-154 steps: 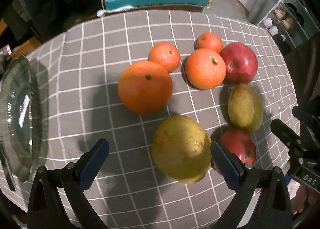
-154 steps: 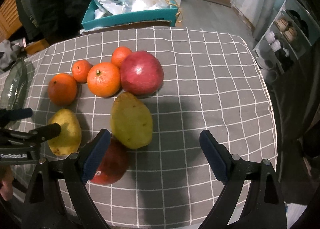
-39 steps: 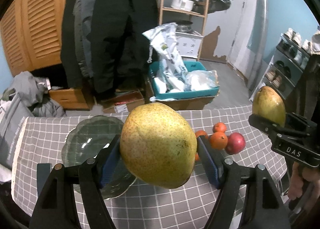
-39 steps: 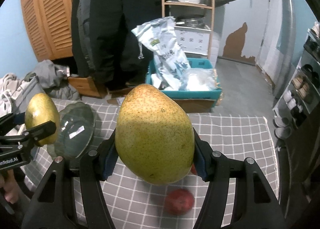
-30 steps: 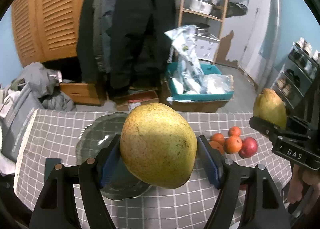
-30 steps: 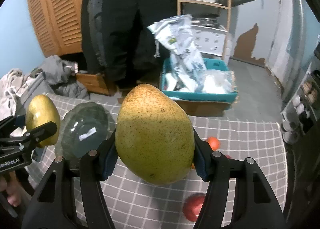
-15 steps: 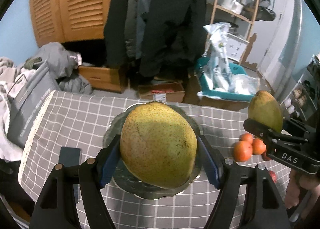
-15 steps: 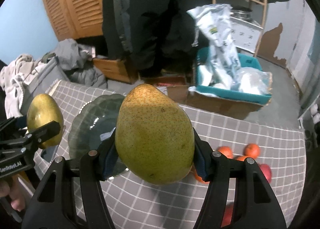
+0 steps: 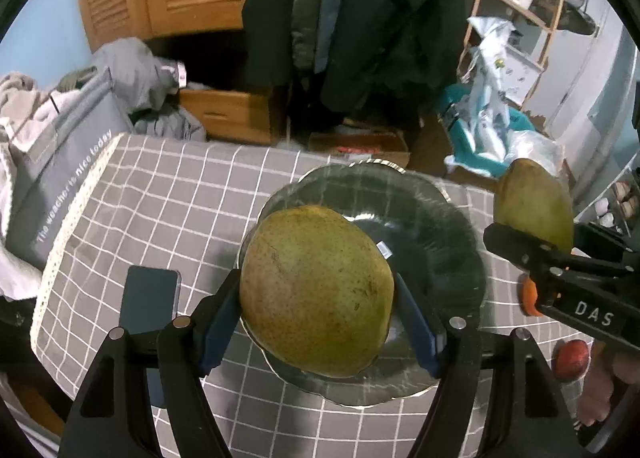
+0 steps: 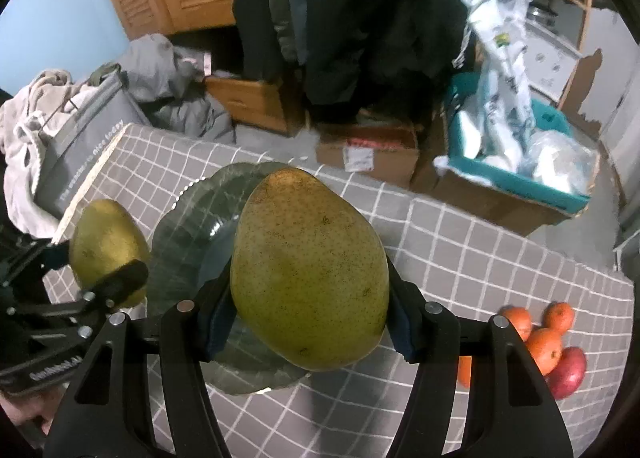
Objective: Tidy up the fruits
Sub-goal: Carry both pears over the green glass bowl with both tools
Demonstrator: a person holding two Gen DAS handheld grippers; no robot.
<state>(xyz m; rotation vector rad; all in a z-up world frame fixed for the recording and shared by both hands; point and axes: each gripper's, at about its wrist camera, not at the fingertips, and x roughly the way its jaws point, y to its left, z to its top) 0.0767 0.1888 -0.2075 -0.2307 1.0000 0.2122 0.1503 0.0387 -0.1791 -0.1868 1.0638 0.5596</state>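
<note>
My left gripper (image 9: 318, 298) pinches a pear (image 9: 316, 290) above the glass plate (image 9: 440, 225) that lies just ahead of it. My right gripper (image 10: 308, 322) pinches a second pear (image 10: 308, 274), with the plate ahead to its left and oranges (image 10: 540, 338) on the bench (image 10: 480, 282) to its right.

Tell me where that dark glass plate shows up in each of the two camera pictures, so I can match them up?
Left wrist view: the glass plate fills the centre, partly behind the pear in the left gripper.
Right wrist view: the plate sits left of centre, partly behind the pear in the right gripper.
Shared landmark: the teal box beyond the table.
</note>
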